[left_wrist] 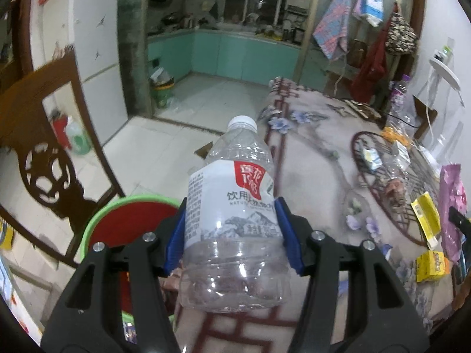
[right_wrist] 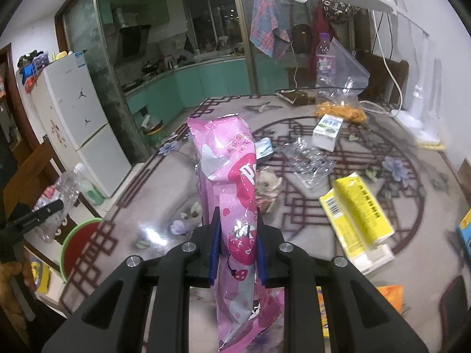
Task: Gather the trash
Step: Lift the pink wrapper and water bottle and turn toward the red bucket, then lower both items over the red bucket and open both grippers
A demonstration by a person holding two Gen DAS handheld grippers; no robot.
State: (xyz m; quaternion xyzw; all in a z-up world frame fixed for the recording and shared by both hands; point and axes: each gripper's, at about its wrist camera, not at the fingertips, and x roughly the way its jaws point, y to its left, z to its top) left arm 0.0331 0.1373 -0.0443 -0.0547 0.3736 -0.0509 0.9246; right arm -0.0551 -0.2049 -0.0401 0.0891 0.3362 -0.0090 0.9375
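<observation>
left gripper (left_wrist: 232, 232): clamped on empty bottle (left_wrist: 232, 223), held above table (left_wrist: 318, 161) edge, over green bin (left_wrist: 97, 220) | right gripper (right_wrist: 237, 245): pinching pink wrapper (right_wrist: 229, 182) upright above table | yellow box (right_wrist: 356, 209), carton (right_wrist: 327, 131) lie on table

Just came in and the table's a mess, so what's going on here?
Someone is clearing trash off the table with two tools. The left hand-held gripper is shut on an empty plastic water bottle, held above the table edge near a green-rimmed bin on the floor. The right hand-held gripper is shut on a pink snack wrapper. A yellow box, a milk carton and crumpled clear plastic lie on the table.
</observation>
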